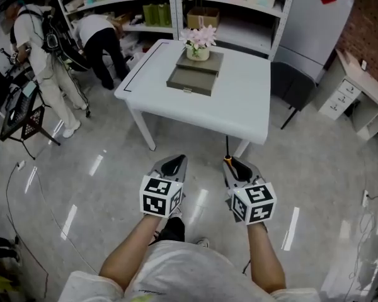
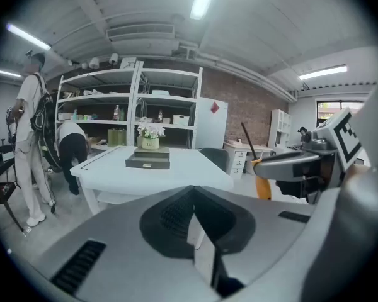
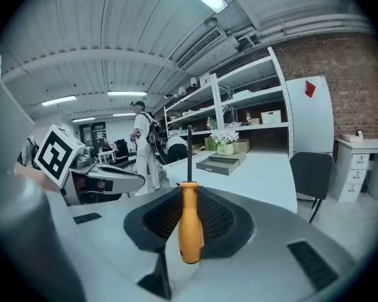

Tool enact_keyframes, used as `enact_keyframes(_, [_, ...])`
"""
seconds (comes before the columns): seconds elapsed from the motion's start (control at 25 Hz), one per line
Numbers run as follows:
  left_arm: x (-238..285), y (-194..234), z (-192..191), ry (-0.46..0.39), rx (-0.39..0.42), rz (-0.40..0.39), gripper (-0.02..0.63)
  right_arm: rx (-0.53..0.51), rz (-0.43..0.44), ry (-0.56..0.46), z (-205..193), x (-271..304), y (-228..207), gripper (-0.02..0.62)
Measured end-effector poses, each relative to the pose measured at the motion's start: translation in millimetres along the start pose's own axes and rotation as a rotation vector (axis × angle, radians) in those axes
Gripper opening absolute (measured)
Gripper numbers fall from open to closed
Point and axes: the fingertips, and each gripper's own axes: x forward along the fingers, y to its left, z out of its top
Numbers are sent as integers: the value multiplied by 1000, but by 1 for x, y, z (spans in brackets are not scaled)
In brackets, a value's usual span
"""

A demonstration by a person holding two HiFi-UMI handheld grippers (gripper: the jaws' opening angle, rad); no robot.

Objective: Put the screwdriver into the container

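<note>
My right gripper (image 1: 235,166) is shut on the screwdriver (image 3: 190,224), whose orange handle sits between the jaws while its black shaft (image 3: 189,153) points straight ahead. My left gripper (image 1: 174,163) is shut with nothing in it. Both are held above the floor, short of the near edge of the white table (image 1: 239,109). On the table's far half lies the grey container (image 1: 192,78), a flat drawer-like box, with a pot of pink flowers (image 1: 198,43) on its back part. The container (image 2: 148,160) also shows in the left gripper view, and the screwdriver (image 2: 262,185) appears there at the right.
Two people (image 1: 47,55) stand and bend by the shelves (image 1: 176,2) at the back left. A black stand (image 1: 22,115) is at the left. A dark chair (image 1: 293,83) and a white drawer cabinet (image 1: 341,96) are right of the table. Cables lie on the floor.
</note>
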Motion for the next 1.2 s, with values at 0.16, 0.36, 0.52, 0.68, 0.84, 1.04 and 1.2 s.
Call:
enact_keyframes(0.16, [25,29,8,13,5,-31,5,12,-22,13,8,35,-6,75])
enact_keyframes(0.36, [58,72,22,25,8,-69,4,17,-53,21,24,82,-13,75])
enact_keyframes(0.52, [78,98,35,28,16,-104,4,22,-80,22,39,113,-15,75])
enact_keyframes(0.68, [91,123,43,30,18,-135,5,23,-102,25,51,140,-13,74])
enact_keyframes(0.84, [102,145,51,27,16,-150,5,18,-115,32,61,162,-11,74])
enact_keyframes(1.04, [111,167,56,19,4,-152,4,6,-120,35,71,183,-9,74])
enact_keyframes(1.2, [115,182,60,14,0,-146,4,7,-118,31,76,197,-12,74])
